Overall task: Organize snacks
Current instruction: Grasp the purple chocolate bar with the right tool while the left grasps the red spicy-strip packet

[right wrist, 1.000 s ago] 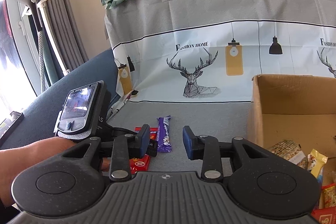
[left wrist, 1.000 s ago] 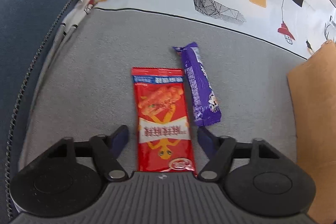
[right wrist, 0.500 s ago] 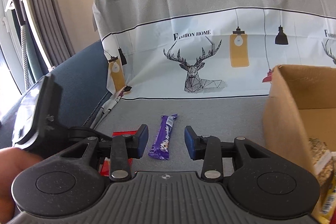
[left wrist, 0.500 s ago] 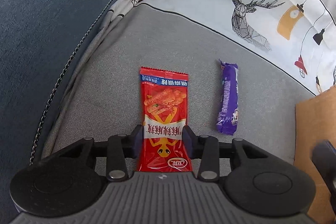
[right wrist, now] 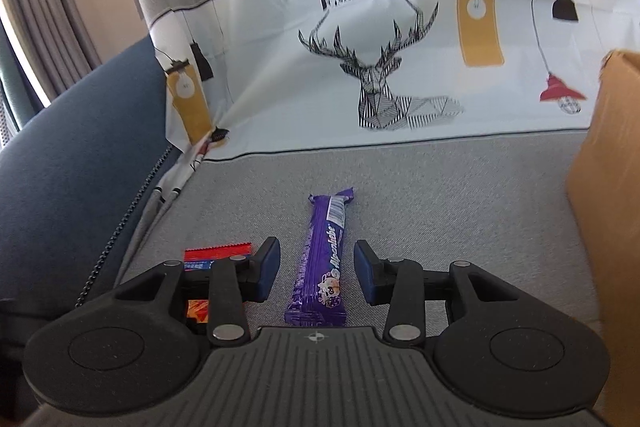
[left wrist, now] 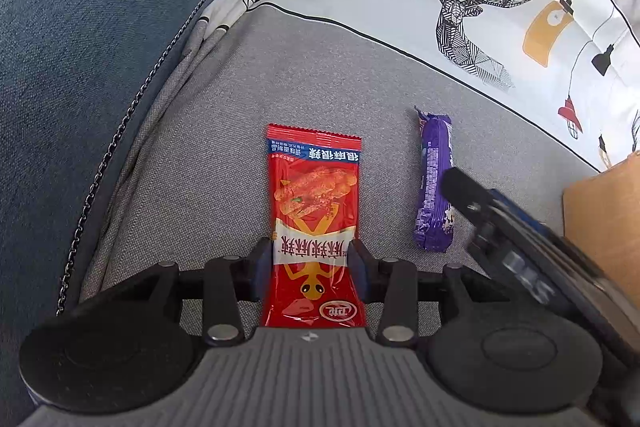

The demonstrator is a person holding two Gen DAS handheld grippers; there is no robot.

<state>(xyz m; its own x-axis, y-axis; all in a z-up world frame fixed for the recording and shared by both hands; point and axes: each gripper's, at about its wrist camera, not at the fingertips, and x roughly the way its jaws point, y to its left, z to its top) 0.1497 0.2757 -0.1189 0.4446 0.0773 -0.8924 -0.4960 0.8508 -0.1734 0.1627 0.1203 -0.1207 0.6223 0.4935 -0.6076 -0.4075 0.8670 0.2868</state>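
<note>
A red snack packet (left wrist: 314,227) lies flat on the grey sofa seat (left wrist: 208,163). My left gripper (left wrist: 310,261) is shut on the packet's lower half, fingers pressing both long edges. A purple candy bar (right wrist: 322,263) lies to its right, also in the left wrist view (left wrist: 434,183). My right gripper (right wrist: 316,269) is open, low over the seat, with the purple bar between its fingers and gaps on both sides. Its body shows in the left wrist view (left wrist: 516,231). The red packet's corner shows in the right wrist view (right wrist: 218,251).
A cardboard box (right wrist: 608,195) stands on the seat at the right, also in the left wrist view (left wrist: 600,203). A deer-print cloth (right wrist: 400,67) covers the backrest. A blue sofa arm (left wrist: 80,47) rises at the left.
My left gripper closed from wide open onto the red packet. My right gripper moved down and forward until the purple bar lay between its open fingers.
</note>
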